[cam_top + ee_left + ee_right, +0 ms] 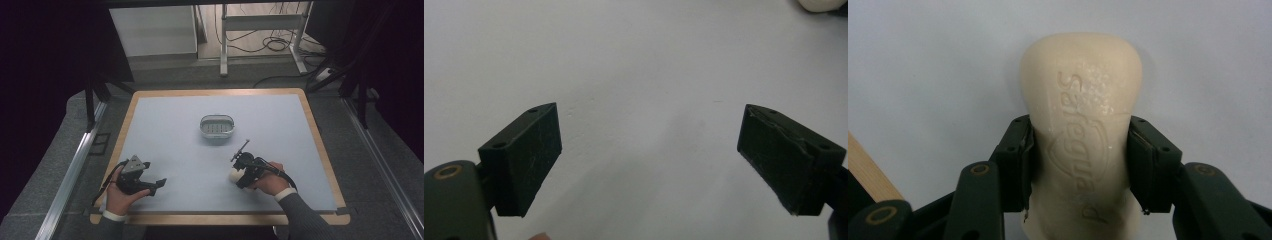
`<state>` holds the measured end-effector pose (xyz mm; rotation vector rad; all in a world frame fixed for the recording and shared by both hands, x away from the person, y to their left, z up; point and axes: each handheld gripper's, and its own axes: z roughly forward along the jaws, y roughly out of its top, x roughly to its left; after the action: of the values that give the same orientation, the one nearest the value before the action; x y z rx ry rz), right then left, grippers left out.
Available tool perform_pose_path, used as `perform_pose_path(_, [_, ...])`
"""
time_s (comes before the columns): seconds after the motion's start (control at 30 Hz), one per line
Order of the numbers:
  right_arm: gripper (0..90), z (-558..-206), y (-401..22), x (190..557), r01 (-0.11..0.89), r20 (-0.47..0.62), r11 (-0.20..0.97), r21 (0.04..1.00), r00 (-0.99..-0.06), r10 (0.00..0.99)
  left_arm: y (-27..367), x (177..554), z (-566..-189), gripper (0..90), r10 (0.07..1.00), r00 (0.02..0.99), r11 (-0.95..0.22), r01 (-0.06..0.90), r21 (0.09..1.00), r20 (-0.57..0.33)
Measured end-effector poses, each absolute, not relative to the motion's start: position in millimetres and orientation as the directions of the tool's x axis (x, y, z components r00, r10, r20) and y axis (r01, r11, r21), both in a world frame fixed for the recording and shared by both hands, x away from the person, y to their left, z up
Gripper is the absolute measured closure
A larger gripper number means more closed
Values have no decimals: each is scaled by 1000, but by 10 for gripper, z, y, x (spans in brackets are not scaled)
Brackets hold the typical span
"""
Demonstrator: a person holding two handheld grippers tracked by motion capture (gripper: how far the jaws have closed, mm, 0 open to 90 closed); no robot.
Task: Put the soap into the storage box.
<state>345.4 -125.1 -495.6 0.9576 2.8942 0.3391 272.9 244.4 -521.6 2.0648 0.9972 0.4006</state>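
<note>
The right gripper (1078,165) is pinching a cream soap bar (1082,130) near the metal dish (217,126); embossed lettering shows close up, and the left gripper (649,155) is spread wide over bare bench (190,120)

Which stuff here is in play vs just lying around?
In play:
- bar of soap, clamped in the right gripper
- soap dish, probably where it goes

Lying about:
- left gripper, open, holding nothing
- cables on the floor past the table
</note>
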Motion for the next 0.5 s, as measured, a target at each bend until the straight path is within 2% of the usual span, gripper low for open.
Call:
perform_pose_path(0.27, [476, -4965, -1233, 3476, 585, 3, 781, 221, -801, 599, 2438, 2731, -5220, 111, 765, 641, -379, 516, 768, -53])
perform_pose_path(0.5, [493, -4971, -1178, 3455, 566, -41, 799, 204, -811, 584, 2439, 2730, -5218, 111, 764, 643, -379, 515, 768, -54])
